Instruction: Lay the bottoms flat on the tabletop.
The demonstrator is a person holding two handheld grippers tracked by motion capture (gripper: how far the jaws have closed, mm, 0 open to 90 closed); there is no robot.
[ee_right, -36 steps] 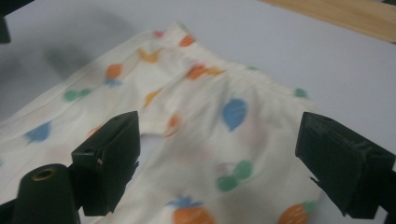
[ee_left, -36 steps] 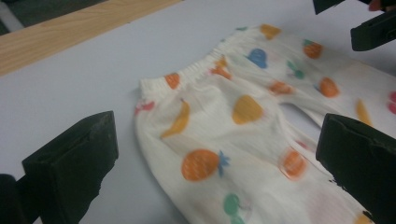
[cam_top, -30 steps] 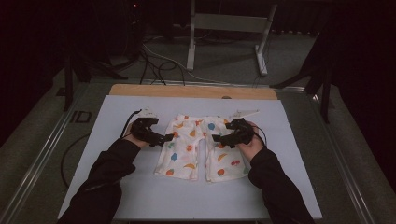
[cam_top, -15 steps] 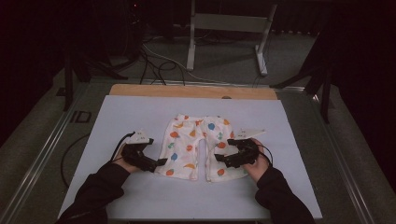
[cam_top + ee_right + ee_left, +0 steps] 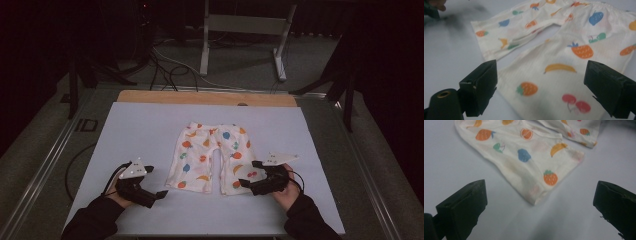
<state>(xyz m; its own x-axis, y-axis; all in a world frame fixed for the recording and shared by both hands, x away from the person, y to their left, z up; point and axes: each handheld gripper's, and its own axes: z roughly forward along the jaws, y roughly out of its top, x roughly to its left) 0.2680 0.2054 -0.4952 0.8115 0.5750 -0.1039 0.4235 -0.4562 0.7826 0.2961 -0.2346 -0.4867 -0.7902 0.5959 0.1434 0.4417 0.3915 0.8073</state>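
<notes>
Lying flat on the white table sheet point(image 5: 125, 130), the cream fruit-print cotton trousers point(image 5: 210, 155) point hems toward 6 o'clock. Left gripper point(image 5: 159, 195) gapes wide at 7 o'clock, clear; right gripper point(image 5: 246, 183) gapes wide over the right hem.

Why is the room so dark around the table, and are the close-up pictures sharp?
High view: the white table top is lit, the floor and stands behind fall into near black. Left gripper view: the fruit-print trousers look soft, the black jaws at the bottom fairly crisp. Right gripper view: the near leg hem blurs, and a dark smear sits top left.
</notes>
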